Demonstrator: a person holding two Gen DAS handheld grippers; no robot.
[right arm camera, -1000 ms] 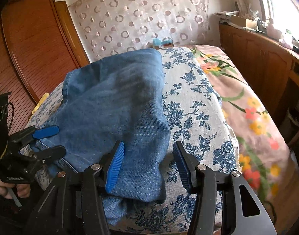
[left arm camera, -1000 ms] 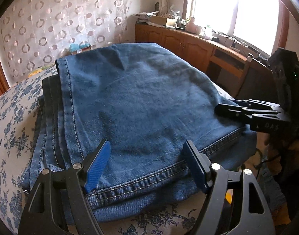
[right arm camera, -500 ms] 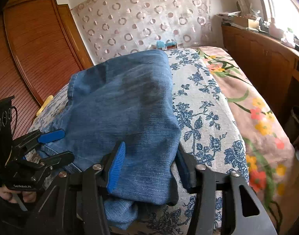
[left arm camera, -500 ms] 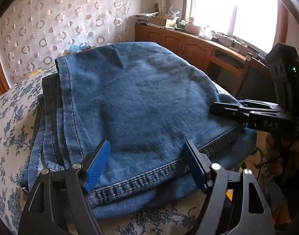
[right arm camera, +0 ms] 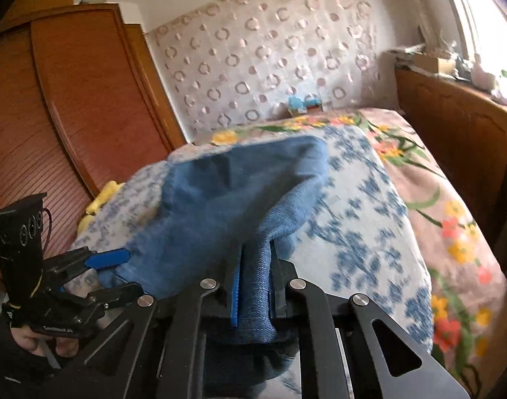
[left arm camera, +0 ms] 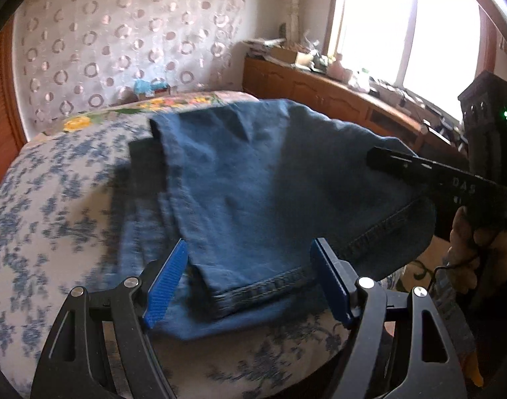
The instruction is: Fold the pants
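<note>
The jeans [left arm camera: 260, 193] lie part-folded on the bed [left arm camera: 54, 206]. The right tongs [right arm camera: 253, 286] pinch a hem corner to lift it over; the left tongs [left arm camera: 250, 282] gape around the other corner, ungripped.

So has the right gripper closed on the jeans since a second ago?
Yes. The right gripper was open beside the jeans corner; now it is shut on the denim and lifting it off the blue floral bedcover.

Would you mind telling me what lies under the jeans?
The jeans lie on a blue-flowered cover, itself over a floral bedspread. Whatever is directly beneath the denim is covered.
</note>
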